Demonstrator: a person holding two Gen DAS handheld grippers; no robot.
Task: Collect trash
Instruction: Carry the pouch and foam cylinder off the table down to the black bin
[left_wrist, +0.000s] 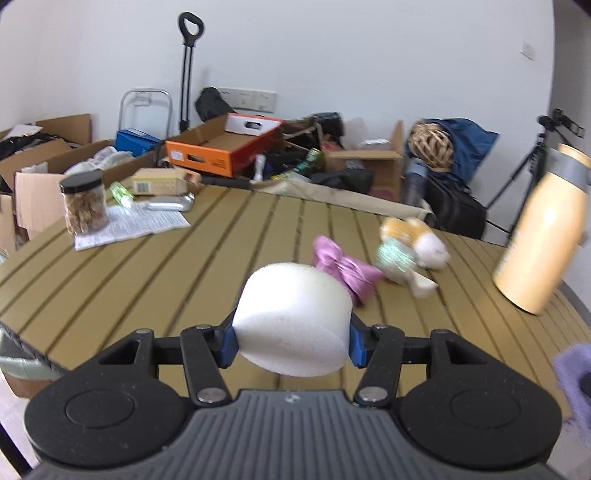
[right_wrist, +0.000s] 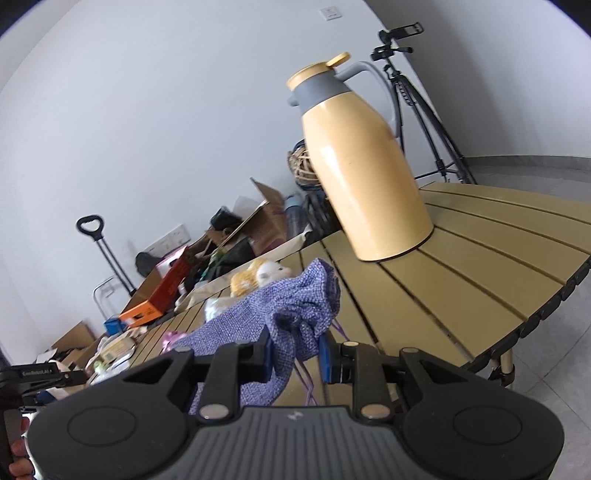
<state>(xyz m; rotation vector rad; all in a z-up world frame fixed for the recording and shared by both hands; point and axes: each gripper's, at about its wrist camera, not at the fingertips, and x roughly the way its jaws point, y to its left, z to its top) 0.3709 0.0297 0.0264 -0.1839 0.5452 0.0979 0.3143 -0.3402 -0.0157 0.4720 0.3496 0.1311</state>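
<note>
My left gripper (left_wrist: 293, 341) is shut on a white foam block (left_wrist: 293, 321), its blue pads pressing both sides, held above the slatted olive table (left_wrist: 166, 280). Beyond it lie a crumpled pink wrapper (left_wrist: 345, 267), a greenish wrapper (left_wrist: 395, 260) and a small orange-and-white plush toy (left_wrist: 417, 236). My right gripper (right_wrist: 295, 350) is shut on a purple-blue woven cloth (right_wrist: 291, 310), which bunches up over the fingers and hangs down between them. The same cloth shows as a purple blur (left_wrist: 572, 376) at the right edge of the left wrist view.
A tall yellow thermos jug (right_wrist: 365, 170) stands on the table's right side. A jar of snacks (left_wrist: 83, 201), printed paper (left_wrist: 129, 223) and a small box (left_wrist: 159, 181) sit at the far left. Cardboard boxes (left_wrist: 221, 146), bags and a tripod (right_wrist: 417, 92) crowd the floor behind.
</note>
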